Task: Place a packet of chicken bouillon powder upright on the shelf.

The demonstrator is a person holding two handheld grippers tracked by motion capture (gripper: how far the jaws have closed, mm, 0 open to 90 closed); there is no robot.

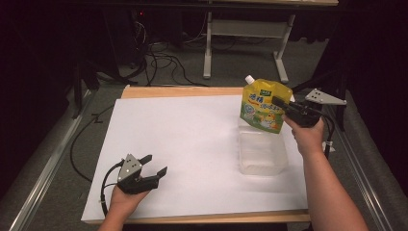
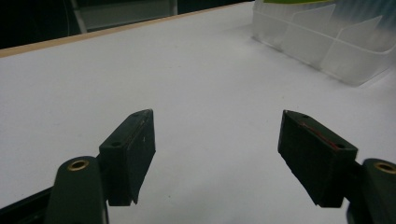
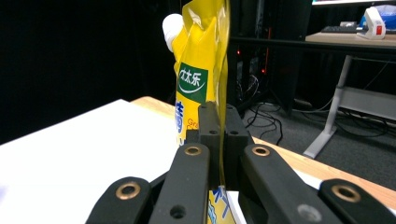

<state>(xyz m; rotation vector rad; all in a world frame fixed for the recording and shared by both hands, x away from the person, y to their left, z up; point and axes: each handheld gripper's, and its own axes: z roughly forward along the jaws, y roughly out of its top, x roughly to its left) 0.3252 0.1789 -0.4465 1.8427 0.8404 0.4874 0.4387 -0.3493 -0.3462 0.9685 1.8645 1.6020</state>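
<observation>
A yellow refill pouch with a white cap hangs upright in the air above a clear plastic box at the right of the white table sheet. My right gripper is shut on the pouch's right edge; in the right gripper view the two jaws press flat on the yellow pouch. My left gripper rests near the front left of the sheet, jaws wide open with nothing between them. In the left gripper view its fingertips frame bare sheet, and the clear box stands far right.
The wooden table edge shows behind the sheet. Beyond it are a dark floor with cables and a white table frame. A metal rail runs along the left.
</observation>
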